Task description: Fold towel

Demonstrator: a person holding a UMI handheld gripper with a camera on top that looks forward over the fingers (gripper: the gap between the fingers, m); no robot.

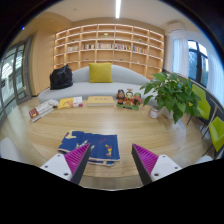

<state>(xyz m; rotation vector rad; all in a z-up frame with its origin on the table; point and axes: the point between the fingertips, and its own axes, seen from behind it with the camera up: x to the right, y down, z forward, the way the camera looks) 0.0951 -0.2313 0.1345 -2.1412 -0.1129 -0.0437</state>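
A blue towel (pixel 92 146) with coloured print lies folded flat on the wooden table (pixel 130 130), just ahead of my left finger and partly behind it. My gripper (pixel 110 160) is open and empty, held above the table's near edge. Its left finger (pixel 76 158) and right finger (pixel 145 160) show magenta pads, with bare table between them. The towel's near left corner is hidden by the left finger.
A potted green plant (pixel 172 95) stands at the table's right. Small toys (pixel 127 99), books (pixel 68 103) and a yellow board (pixel 100 100) lie at the far side. Beyond are a grey sofa (pixel 85 85) with a yellow cushion, and shelves.
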